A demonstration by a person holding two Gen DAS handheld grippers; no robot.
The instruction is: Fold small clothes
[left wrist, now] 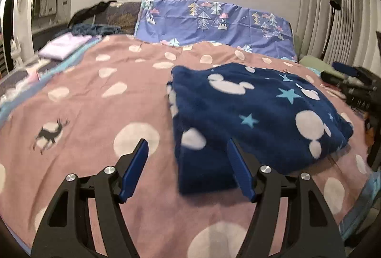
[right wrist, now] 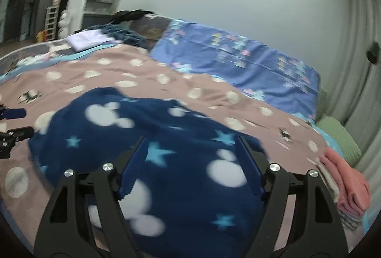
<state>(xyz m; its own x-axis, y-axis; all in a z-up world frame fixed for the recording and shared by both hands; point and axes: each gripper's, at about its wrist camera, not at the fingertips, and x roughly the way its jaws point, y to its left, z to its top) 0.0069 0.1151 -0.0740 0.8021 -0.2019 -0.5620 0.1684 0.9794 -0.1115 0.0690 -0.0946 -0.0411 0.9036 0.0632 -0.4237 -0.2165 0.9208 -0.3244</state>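
Note:
A navy fleece garment [left wrist: 257, 110] with white mouse heads and light blue stars lies folded on the pink dotted bedspread [left wrist: 95, 101]. It also shows in the right wrist view [right wrist: 166, 139]. My left gripper [left wrist: 187, 146] is open and empty, hovering over the garment's near left corner. My right gripper [right wrist: 190, 141] is open and empty, just above the garment's middle. The right gripper shows at the right edge of the left wrist view [left wrist: 352, 81]. The left gripper shows at the left edge of the right wrist view [right wrist: 13, 122].
A folded lilac cloth [left wrist: 64, 45] lies at the far left of the bed. A purple tree-print pillow [left wrist: 214, 22] spans the head. A pink folded stack [right wrist: 345, 186] sits at the bed's right edge. Curtains and a lamp [left wrist: 333, 20] stand at right.

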